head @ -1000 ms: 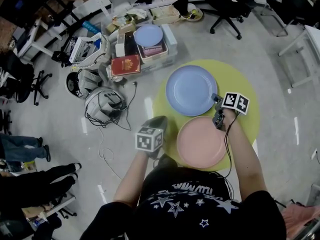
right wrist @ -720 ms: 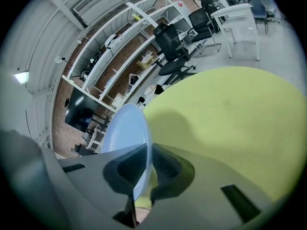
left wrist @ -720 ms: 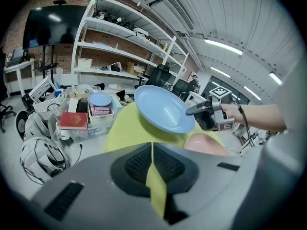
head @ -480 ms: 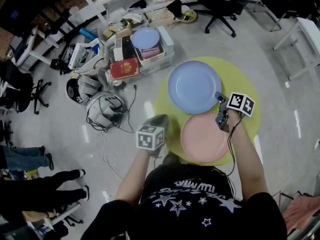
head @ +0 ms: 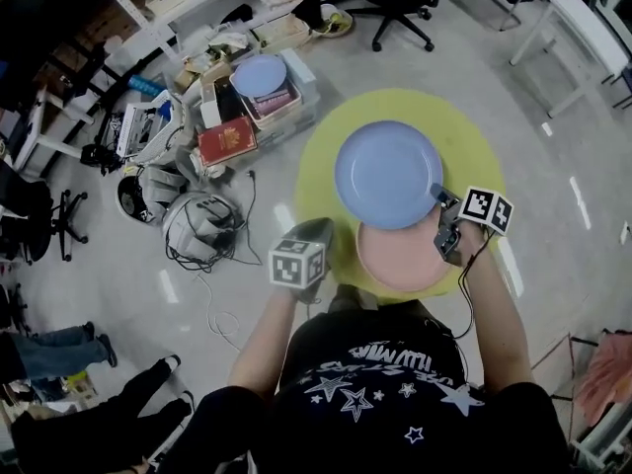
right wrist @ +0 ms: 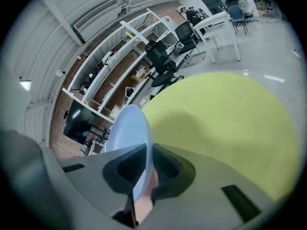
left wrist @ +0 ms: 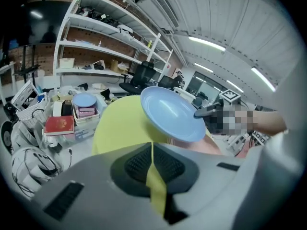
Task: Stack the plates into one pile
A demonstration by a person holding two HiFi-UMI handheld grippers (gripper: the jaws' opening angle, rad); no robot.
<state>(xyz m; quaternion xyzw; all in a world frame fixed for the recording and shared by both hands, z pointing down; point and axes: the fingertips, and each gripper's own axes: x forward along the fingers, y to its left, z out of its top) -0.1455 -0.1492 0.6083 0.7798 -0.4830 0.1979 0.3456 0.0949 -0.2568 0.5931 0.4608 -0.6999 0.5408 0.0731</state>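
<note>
Our left gripper hovers at the near-left edge of the round yellow table, jaws pressed together on nothing. Above the table's middle the round light-blue plate hangs tilted, overlapping the round pink plate lying on the table's near side. Our right gripper pinches the blue plate's right rim.
</note>
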